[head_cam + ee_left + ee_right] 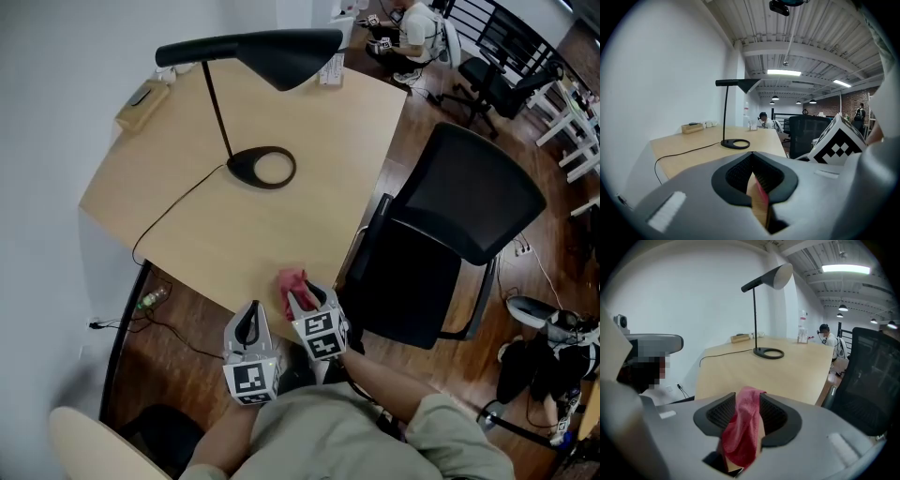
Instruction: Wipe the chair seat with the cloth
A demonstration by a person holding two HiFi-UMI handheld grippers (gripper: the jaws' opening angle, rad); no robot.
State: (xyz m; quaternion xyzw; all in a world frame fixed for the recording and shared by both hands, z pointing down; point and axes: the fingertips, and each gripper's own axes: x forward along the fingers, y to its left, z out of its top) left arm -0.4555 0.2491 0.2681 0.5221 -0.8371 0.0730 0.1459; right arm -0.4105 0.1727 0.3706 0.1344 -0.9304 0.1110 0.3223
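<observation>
Nearest the person, at the near edge of the pale wooden desk (281, 225): left gripper (249, 323), jaws pressed together at the tips, nothing pinched. Just to its right, over that same edge: right gripper (305, 298), jaws spread wide around the crumpled red terry cloth (291, 280), cloth bunched in the gap and lying on the wood. Pads beside it rather than clamping, by the look of it.

Right of the desk, drawn up against its side: black office chair (427, 246), flat padded seat (403, 281) bare and untouched, mesh backrest (478, 187) beyond. Farther up the desk: black lamp with ring base (261, 167), cord trailing left.

Judged progress: barely begun. Cloth not yet lifted, no wiping done. Left to do: close on the cloth, carry it right to the seat, rub across the whole surface.
</observation>
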